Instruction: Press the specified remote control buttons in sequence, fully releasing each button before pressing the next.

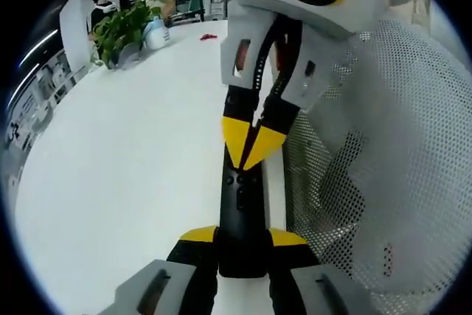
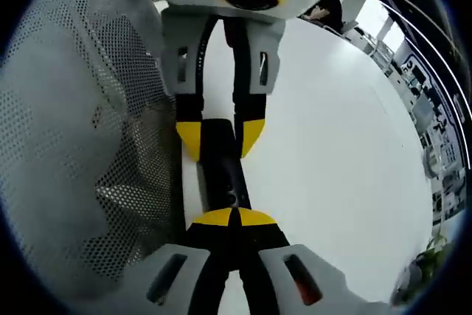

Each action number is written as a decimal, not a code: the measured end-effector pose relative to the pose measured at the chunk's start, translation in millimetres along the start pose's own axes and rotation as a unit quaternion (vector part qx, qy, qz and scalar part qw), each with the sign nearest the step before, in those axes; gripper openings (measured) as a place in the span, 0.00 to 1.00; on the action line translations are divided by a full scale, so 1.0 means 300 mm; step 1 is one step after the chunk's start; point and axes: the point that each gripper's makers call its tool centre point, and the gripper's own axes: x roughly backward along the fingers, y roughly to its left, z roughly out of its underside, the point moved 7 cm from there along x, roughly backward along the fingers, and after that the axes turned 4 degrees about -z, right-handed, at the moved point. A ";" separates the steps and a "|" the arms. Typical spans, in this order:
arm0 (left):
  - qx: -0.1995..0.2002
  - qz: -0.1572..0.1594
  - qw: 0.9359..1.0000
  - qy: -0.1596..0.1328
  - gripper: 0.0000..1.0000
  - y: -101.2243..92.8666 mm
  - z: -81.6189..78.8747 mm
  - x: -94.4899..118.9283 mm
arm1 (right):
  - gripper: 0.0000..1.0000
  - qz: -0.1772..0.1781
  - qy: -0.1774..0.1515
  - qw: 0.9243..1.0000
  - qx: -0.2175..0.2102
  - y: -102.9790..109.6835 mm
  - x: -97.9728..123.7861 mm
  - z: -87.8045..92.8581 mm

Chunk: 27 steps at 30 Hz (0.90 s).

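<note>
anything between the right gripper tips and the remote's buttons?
Nothing visible. The left gripper clamps the near end of the black remote over the white table. The right gripper, jaws closed to a point, sits directly on the remote's button face. The mesh chair back stands off to the side.

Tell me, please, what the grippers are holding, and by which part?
The left gripper clamps the black remote control by one end; the right gripper, jaws shut, touches its button face, holding nothing.
</note>
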 end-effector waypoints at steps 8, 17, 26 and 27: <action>0.003 0.001 1.000 -0.001 0.25 0.001 0.000 -0.001 | 0.00 0.000 0.015 0.998 0.069 0.025 -0.009 -0.015; 0.000 0.002 1.000 -0.002 0.25 0.000 -0.002 -0.002 | 0.00 0.005 0.026 0.994 0.110 0.038 -0.019 -0.014; -0.002 0.002 1.000 -0.001 0.25 0.000 -0.002 -0.003 | 0.00 0.024 0.063 0.976 0.208 0.055 -0.023 -0.027; -0.002 0.002 1.000 -0.001 0.25 0.000 -0.002 -0.002 | 0.00 0.027 0.066 0.973 0.217 0.057 -0.024 -0.028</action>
